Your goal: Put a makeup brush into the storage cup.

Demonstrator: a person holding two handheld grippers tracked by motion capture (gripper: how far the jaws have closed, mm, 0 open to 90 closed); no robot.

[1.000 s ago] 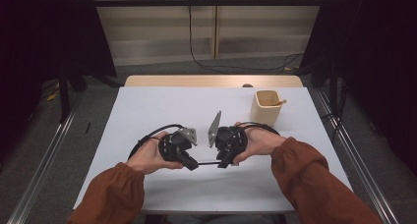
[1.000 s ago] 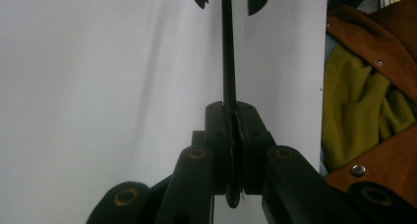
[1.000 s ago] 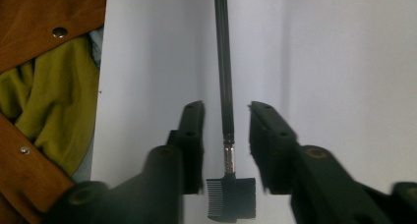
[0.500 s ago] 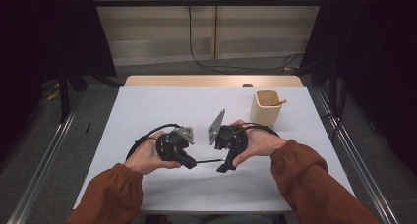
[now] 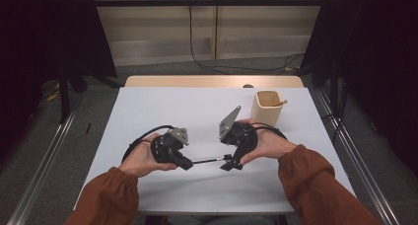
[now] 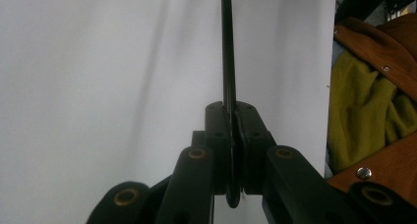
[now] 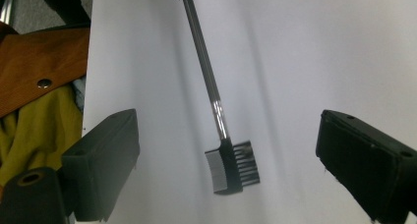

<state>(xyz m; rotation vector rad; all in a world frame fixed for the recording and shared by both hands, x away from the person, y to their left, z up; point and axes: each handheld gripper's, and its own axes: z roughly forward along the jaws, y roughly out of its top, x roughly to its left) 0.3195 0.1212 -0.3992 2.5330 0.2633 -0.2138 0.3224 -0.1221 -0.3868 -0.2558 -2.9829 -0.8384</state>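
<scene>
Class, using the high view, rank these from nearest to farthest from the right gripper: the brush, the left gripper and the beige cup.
1. Brush: its comb end lies between the right gripper's open jaws.
2. Left gripper: to the left, clamped on the brush's handle end.
3. Beige cup: farther back, towards the table's right rear.

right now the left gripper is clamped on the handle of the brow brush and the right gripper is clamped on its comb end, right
Not quite. The left gripper is clamped on the brow brush, but the right gripper stands open around the comb end, its jaws having just opened, as the right gripper view shows.
</scene>
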